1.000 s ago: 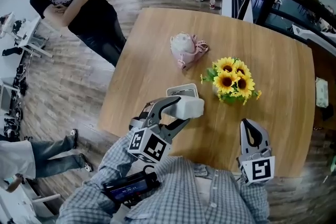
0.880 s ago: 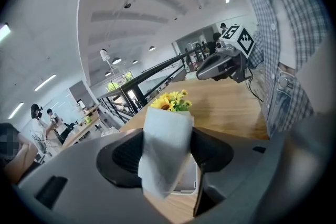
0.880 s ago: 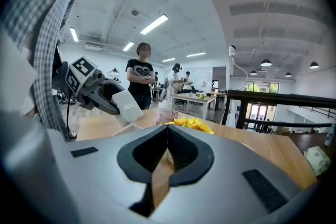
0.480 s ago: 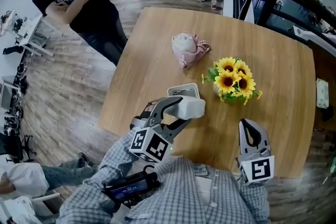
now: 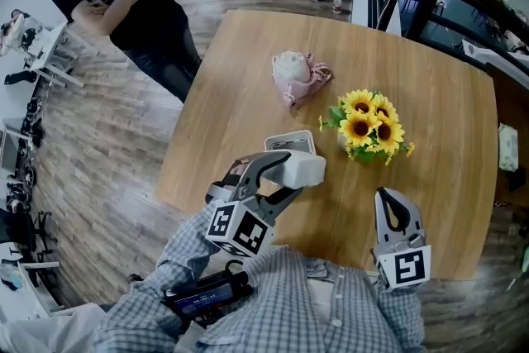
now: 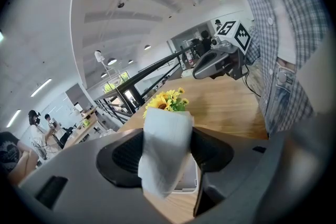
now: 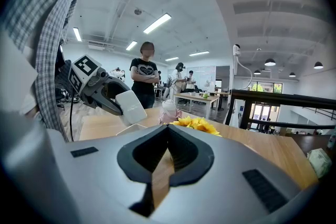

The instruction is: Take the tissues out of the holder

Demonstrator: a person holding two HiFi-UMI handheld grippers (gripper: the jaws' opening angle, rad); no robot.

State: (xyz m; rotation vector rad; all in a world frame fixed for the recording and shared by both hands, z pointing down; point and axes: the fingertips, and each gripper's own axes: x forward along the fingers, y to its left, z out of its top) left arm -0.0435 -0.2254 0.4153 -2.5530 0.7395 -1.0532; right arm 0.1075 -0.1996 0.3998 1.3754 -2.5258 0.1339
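Tissues (image 5: 301, 170), a folded white stack, are pinched flat between the two pads of the left gripper (image 5: 291, 175). They are held in the air above the near edge of the table (image 5: 248, 78), left of its middle. In the left gripper view the pads press on both broad faces of the stack (image 6: 165, 149), so it keeps its shape and does not fan out. The holder (image 5: 287, 136), a shallow white tray, lies on the table directly under and just beyond them. From the head view the stack seems already free of the holder, though its lower end is not well seen. I judge it is kept over the tray only because the lift is straight up.

Toward the far edge lies a small pink pouch (image 5: 291, 74), well apart from the work. Right of the holder stand sunflowers (image 5: 368, 124), near enough that the stack should be carried away from them.

The right gripper (image 5: 390, 197) hovers at the near edge on the right side, with its jaws pressed together on nothing (image 7: 168, 131). It looks idle, because one gripper is enough for this light thing.
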